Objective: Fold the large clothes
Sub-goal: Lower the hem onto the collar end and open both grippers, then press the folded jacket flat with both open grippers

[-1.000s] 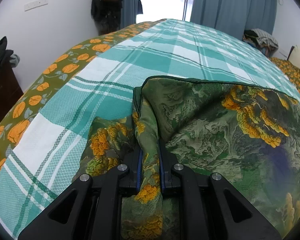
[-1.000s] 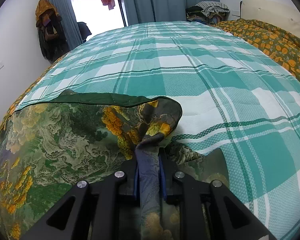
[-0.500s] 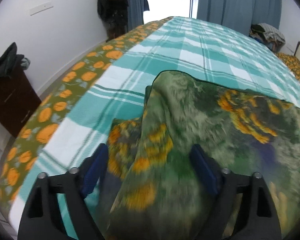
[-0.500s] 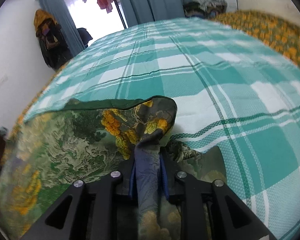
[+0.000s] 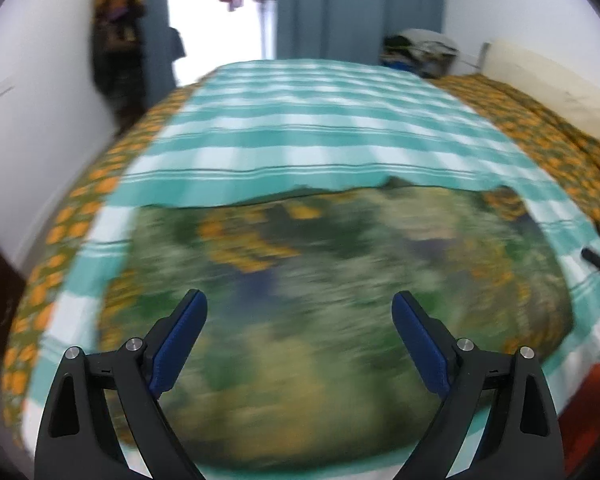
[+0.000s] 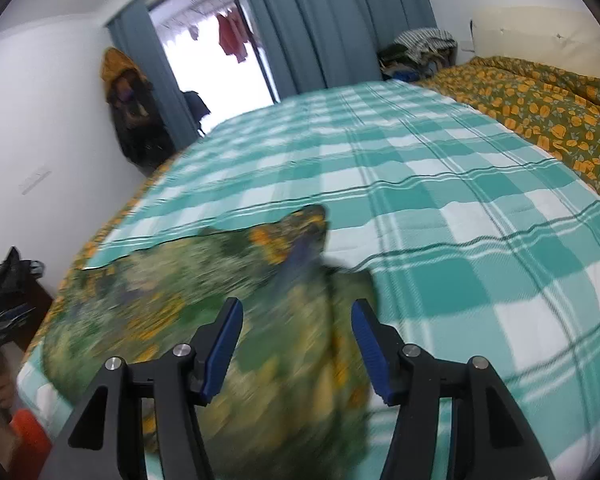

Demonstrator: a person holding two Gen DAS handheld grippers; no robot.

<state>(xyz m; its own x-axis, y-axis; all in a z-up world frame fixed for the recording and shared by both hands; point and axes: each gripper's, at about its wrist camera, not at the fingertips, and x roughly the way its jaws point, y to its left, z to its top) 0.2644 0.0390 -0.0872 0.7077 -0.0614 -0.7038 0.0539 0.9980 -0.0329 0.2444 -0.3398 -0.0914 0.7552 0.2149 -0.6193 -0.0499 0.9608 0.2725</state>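
Left wrist view: the left tongs (image 5: 299, 316) stand wide open and released, holding nothing, above the green and orange floral garment (image 5: 332, 300). The garment lies on the teal checked bedspread (image 5: 320, 128), near the foot edge of the bed, with its far dark-trimmed hem running roughly straight across. The picture is motion-blurred, so the finer folds cannot be read. An orange-flowered sheet (image 5: 540, 136) shows at both sides of the bedspread. At the right edge a dark piece, likely part of the other tool, just shows.

Right wrist view: the right tongs (image 6: 296, 342) are also parted, less widely than the left, and grip nothing. A raised ridge of the garment (image 6: 204, 304) runs up between the blue pads (image 6: 223, 348) toward the far right corner, which sits bunched and peaked instead of flat. Whether the cloth brushes the pads is hidden by blur. Blue curtains (image 6: 332, 20) and a doorway lie beyond the bed.

The step in hand looks like letting go after a fold and choosing the next grip. To do it well, I would first flatten that peaked right corner, then take the two corners of one edge evenly, pinching all layers together, and carry them over in step so the edges meet square and no crease is trapped underneath.
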